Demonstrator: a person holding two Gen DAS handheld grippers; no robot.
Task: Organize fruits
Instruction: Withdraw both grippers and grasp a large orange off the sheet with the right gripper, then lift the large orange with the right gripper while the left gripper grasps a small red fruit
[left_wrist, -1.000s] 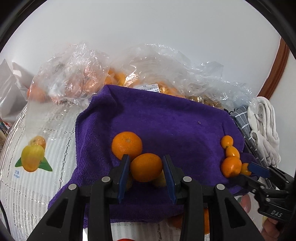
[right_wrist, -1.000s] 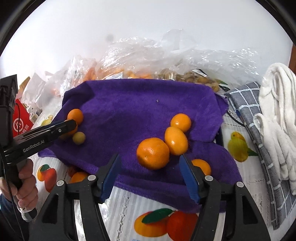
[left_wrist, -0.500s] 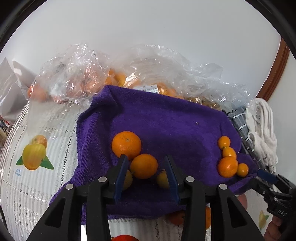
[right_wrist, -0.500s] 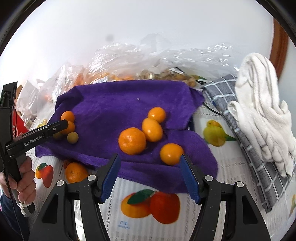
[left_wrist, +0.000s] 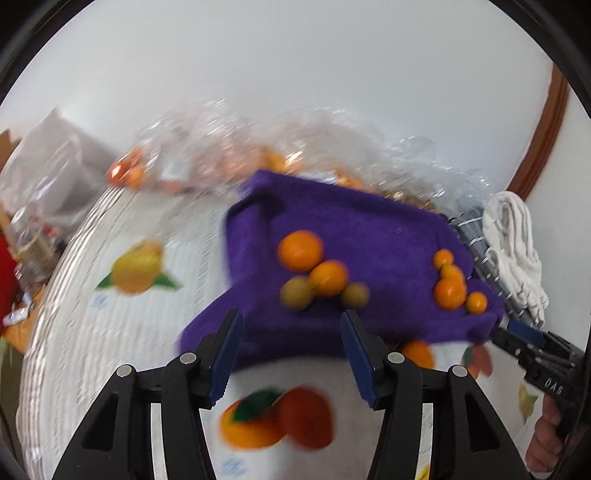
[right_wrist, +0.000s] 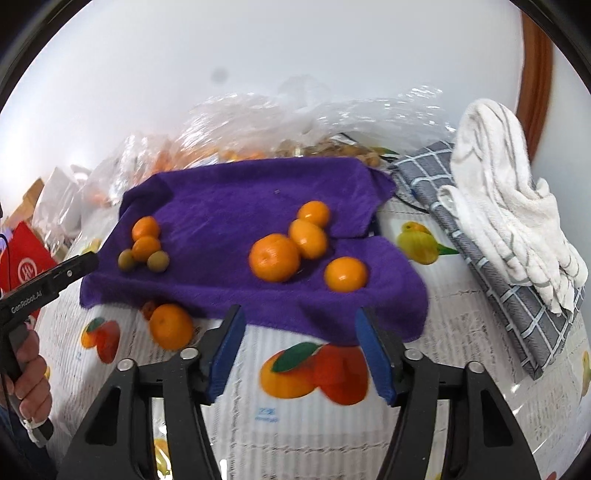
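Left claw (left_wrist: 290, 352) off orange (left_wrist: 328, 277), opening.

"GenRobot.AI" on left tool (right_wrist: 86, 264)

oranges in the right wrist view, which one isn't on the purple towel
The round orange fruit lying on the fruit-print tablecloth, just off the purple towel's near left edge. All the other loose fruits sit on the towel itself.

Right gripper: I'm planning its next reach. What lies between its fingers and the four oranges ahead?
In the right wrist view, only bare purple towel lies between the empty right gripper, jaws closing, and the four oranges.
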